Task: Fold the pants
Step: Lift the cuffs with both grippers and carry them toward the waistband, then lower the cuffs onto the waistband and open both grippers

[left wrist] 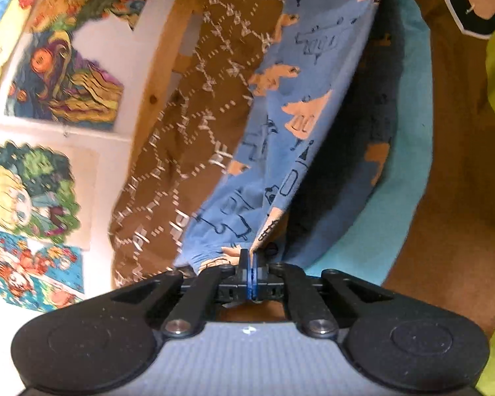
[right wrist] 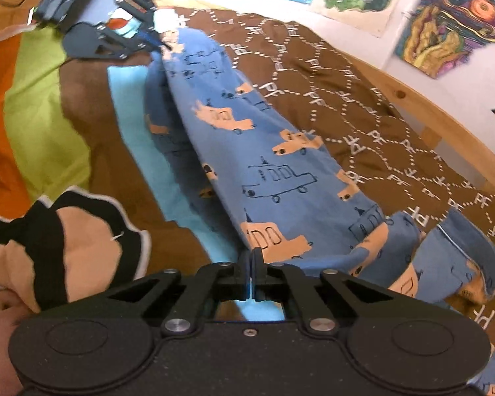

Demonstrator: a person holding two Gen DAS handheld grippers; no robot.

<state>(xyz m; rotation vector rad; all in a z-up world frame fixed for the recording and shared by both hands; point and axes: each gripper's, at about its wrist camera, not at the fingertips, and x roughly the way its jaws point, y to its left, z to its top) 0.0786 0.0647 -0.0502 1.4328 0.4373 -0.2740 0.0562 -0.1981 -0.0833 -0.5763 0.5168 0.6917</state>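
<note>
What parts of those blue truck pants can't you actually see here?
- Underside of the pants: in both views, hidden by their own lifted fabric.
- Fabric pinched by the left hand-held gripper: left wrist view, hidden between its shut fingers.
- Far end of the pants: right wrist view, blurred beside the left hand-held gripper.
- Right hand-held gripper: grip spot hidden likewise.

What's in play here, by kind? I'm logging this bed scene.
Pants: 1, the blue truck-print pants
Hand-held grippers: 2, left hand-held gripper and right hand-held gripper, both clamped on the pants
Bedspreads: 1, brown patterned bedspread
Total: 4
</note>
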